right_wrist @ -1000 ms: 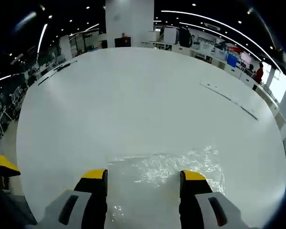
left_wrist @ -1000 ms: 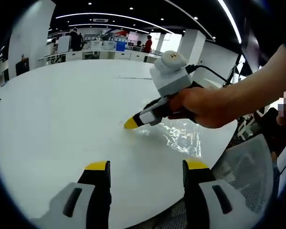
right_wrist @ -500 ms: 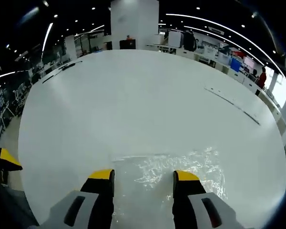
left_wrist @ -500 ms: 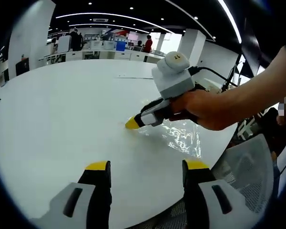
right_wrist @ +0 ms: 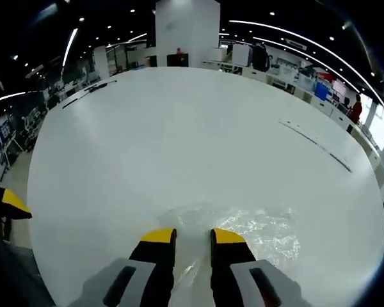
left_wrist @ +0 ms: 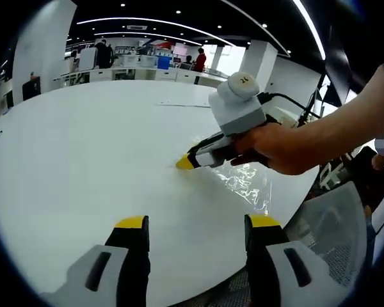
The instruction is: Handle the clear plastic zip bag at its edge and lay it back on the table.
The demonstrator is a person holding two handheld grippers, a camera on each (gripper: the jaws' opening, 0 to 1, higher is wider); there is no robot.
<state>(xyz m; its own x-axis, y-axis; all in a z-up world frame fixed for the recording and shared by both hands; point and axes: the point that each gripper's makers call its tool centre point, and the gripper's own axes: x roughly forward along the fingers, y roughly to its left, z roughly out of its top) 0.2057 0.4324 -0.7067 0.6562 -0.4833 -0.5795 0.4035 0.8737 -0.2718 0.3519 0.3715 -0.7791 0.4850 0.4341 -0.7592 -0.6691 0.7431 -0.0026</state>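
Pinching bag (right_wrist: pixel 243 230) edge: right gripper (right_wrist: pixel 191 238) jaws nearly together on near edge, bag flat on table (right_wrist: pixel 179 141), extending toward 2 o'clock. Left gripper (left_wrist: pixel 192 225) spread, empty, well apart.

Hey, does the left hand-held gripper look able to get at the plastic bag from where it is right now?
Probably yes. The left hand-held gripper is open over bare table, nothing between it and the bag. But the right hand-held gripper already pinches the bag's near edge, so only its free side looks reachable.
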